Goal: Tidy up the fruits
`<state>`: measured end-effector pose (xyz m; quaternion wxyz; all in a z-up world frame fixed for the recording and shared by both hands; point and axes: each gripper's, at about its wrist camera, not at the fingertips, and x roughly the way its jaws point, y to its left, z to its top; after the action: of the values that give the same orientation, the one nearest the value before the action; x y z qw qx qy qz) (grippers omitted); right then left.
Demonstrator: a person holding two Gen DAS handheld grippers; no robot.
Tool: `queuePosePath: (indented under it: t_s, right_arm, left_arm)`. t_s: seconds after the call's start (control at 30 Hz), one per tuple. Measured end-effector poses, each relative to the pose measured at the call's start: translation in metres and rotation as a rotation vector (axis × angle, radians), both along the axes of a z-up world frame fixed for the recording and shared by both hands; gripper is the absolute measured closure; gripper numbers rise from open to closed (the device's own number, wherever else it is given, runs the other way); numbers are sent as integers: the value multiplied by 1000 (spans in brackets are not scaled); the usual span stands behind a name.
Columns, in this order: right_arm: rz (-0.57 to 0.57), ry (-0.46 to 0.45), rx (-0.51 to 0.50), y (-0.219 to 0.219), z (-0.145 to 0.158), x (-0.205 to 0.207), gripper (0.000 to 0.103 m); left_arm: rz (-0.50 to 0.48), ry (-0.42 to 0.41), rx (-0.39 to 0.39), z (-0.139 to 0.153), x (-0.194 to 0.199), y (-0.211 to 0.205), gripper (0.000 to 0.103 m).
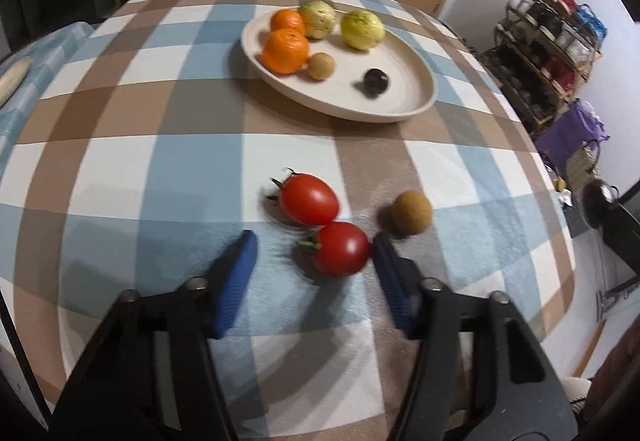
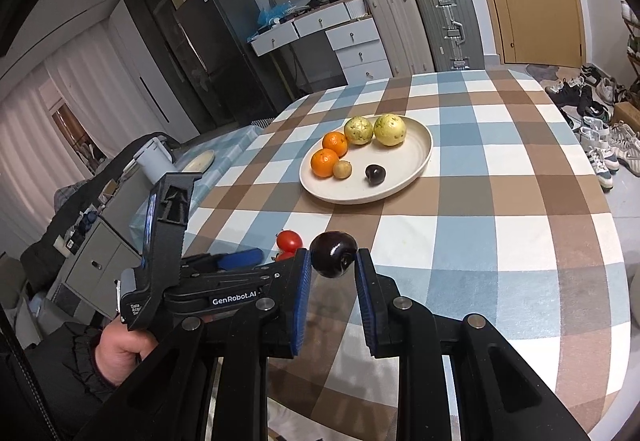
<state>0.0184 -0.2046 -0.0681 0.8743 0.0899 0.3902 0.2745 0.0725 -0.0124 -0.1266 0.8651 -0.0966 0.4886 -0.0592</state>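
Left wrist view: I am lowering my left gripper point(image 1: 314, 253) over the nearer tomato point(image 1: 342, 249) on the checked tablecloth point(image 1: 120, 161). The jaws are standing apart around it; the right-hand pad is touching or just beside the fruit, the left-hand pad is clear of it, so nothing is clamped yet. A second tomato point(image 1: 309, 199) is lying touching the first, and a small brown fruit point(image 1: 412, 213) is sitting near, just beyond the right-hand pad. I judge the jaws are straddling only the nearer tomato so that its neighbour is not squeezed too. Farther back, the cream plate point(image 1: 416, 97) is already carrying two oranges point(image 1: 286, 51), two pale green fruits point(image 1: 362, 29), one small brown fruit and a dark plum point(image 1: 376, 81), grouped by kind.

Right wrist view: my right gripper point(image 2: 334, 261) is clamping a second dark plum point(image 2: 334, 253) between its blue pads, carrying it above the tablecloth. The plate point(image 2: 416, 161) is lying ahead, with bare space beside its lone plum, which I take to be the destination. The person's left hand point(image 2: 124, 353) is gripping the other tool's handle at lower left.
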Motion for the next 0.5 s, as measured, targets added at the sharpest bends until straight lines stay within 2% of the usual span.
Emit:
queuePosePath:
  t_s: [0.03,0.07,0.13,0.5]
  right_arm:
    - [-1,2,0,0,0,0,80]
    - [0,1,-3,0,0,0,80]
    - [1,3,-5,1,-1,-1,80]
    - [0,22,-13,4,-7,1,80]
  left_arm:
    - [-20,-1,-8,1,0,-3,66]
    - [-34,-4,-11,1,-1,-5,70]
    - [-38,-14,13,3,-4,-9,71]
    - [-53,-38,-29,14,-17,-4,74]
